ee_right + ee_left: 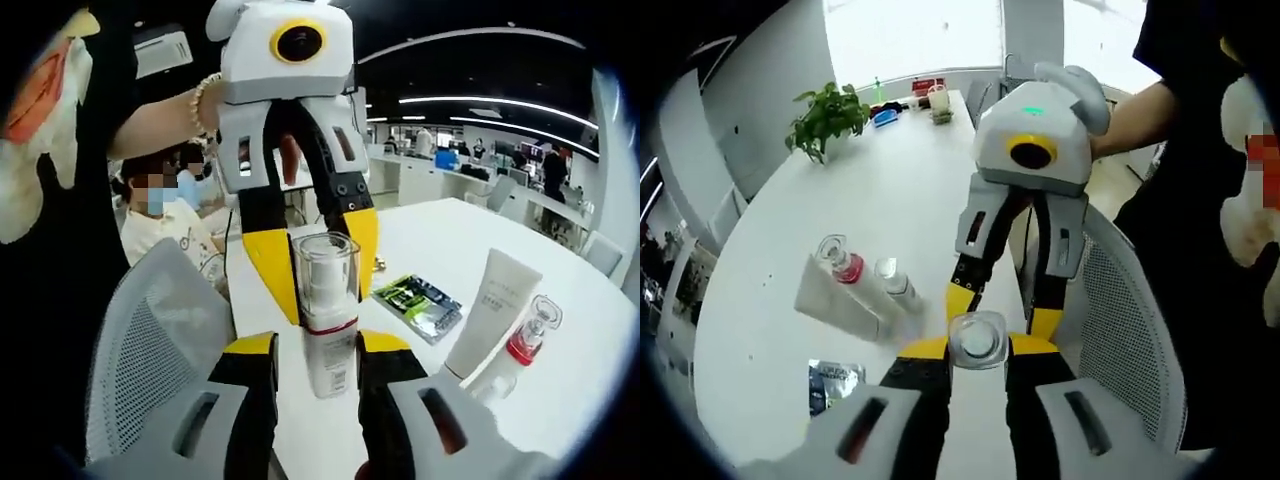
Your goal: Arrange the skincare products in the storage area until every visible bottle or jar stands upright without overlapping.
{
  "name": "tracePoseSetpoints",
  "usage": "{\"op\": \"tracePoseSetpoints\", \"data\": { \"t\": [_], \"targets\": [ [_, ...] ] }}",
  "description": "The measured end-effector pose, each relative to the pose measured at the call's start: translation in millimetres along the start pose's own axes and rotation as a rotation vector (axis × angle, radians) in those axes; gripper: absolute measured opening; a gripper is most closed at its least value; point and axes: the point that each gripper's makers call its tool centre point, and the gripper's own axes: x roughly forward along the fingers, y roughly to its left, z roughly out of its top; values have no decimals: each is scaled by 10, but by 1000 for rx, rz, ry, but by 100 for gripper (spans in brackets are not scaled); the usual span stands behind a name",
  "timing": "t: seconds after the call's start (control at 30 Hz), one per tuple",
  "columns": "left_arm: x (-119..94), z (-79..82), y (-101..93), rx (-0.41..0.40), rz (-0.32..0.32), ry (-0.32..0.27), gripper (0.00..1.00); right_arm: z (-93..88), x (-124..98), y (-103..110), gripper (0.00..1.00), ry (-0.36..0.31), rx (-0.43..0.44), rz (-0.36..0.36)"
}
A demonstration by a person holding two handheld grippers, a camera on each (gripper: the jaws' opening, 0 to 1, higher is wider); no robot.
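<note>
No legible text, perhaps faint print on the white tube [492,312].

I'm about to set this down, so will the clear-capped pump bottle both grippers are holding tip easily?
Probably tippy: the pump bottle looks tall and narrow. Its clear cap looks smooth, likely slippery where the left gripper pinches it. The right gripper grips the labelled body, likely the steadier hold.
</note>
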Motion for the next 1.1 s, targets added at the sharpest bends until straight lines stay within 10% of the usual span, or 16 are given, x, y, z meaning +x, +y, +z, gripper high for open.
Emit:
{"op": "tracePoseSetpoints", "data": {
  "t": [1.1],
  "targets": [
    [594, -319, 387, -32, 12, 90, 24, -348, -309, -412, 75, -9, 212, -258]
  ]
}}
